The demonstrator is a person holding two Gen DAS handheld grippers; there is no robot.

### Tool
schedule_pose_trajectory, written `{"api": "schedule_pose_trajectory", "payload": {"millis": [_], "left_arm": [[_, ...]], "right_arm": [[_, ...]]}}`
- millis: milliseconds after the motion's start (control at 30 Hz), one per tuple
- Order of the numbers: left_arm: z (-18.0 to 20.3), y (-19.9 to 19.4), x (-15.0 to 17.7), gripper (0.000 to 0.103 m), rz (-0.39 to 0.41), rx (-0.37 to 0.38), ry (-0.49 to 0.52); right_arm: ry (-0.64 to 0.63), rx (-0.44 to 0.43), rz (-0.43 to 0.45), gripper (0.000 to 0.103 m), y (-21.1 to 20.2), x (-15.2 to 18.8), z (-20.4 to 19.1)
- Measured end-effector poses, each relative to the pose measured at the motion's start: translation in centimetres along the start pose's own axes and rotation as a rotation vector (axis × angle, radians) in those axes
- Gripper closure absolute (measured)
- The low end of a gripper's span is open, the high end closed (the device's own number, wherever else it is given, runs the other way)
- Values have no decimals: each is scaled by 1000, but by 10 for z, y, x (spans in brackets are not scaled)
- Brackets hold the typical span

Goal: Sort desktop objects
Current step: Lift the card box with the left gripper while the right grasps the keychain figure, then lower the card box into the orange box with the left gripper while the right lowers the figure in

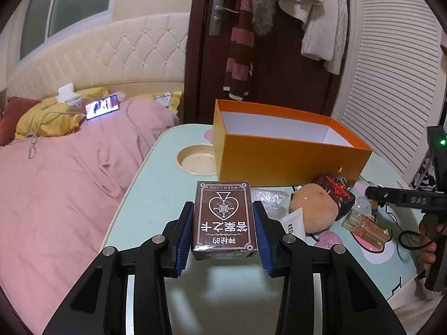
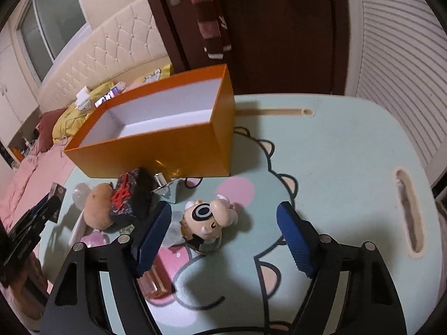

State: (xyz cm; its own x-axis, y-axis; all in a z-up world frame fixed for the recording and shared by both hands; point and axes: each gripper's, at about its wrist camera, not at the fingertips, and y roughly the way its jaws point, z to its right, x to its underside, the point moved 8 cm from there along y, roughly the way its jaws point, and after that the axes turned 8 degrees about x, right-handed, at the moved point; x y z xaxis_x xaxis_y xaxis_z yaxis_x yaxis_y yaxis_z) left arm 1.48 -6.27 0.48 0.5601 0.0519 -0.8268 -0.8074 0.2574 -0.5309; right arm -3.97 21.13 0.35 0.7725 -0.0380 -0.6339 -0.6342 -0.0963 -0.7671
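Note:
My left gripper (image 1: pixel 223 209) is shut on a brown card box (image 1: pixel 223 223) with a spade emblem, held above the mint table (image 1: pixel 156 189). Beyond it stands an open orange box (image 1: pixel 279 153) with a white inside and nothing visible in it. My right gripper (image 2: pixel 225 212) is open low over the table, its blue pads either side of a small cartoon figurine (image 2: pixel 209 220) lying on its side. The orange box (image 2: pixel 156 148) stands behind the figurine. At that view's far left edge the card box (image 2: pixel 54 195) shows small.
A brown plush (image 1: pixel 313 209), a dark box with red pattern (image 1: pixel 338 192), a perfume bottle (image 1: pixel 366 227), a white tube (image 1: pixel 293 224) and crumpled plastic (image 1: pixel 268 196) lie in front of the orange box. A round cup recess (image 1: pixel 195 159) sits at the table's left. A bed with pink bedding (image 1: pixel 69 181) adjoins.

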Motion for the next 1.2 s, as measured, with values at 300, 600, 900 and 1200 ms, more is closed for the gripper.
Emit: {"api": "schedule_pose_trajectory", "payload": {"millis": [300,600,900,1200], "left_arm": [[1,-7,-9,64,21,-4,-1],[1,-20,-28,64,62,-7,-4],[18,-23,-83,64,103,20,37],[44,20,-136,64,113,53,90]], "right_arm": [[-34,5,10,60,1,4,-1],[-34,-41,129,60,-42,-26,-4],[-74,-89,221,60,-74,-62,-31],[-121,-103,290,60,-68,-107,-63]]}}
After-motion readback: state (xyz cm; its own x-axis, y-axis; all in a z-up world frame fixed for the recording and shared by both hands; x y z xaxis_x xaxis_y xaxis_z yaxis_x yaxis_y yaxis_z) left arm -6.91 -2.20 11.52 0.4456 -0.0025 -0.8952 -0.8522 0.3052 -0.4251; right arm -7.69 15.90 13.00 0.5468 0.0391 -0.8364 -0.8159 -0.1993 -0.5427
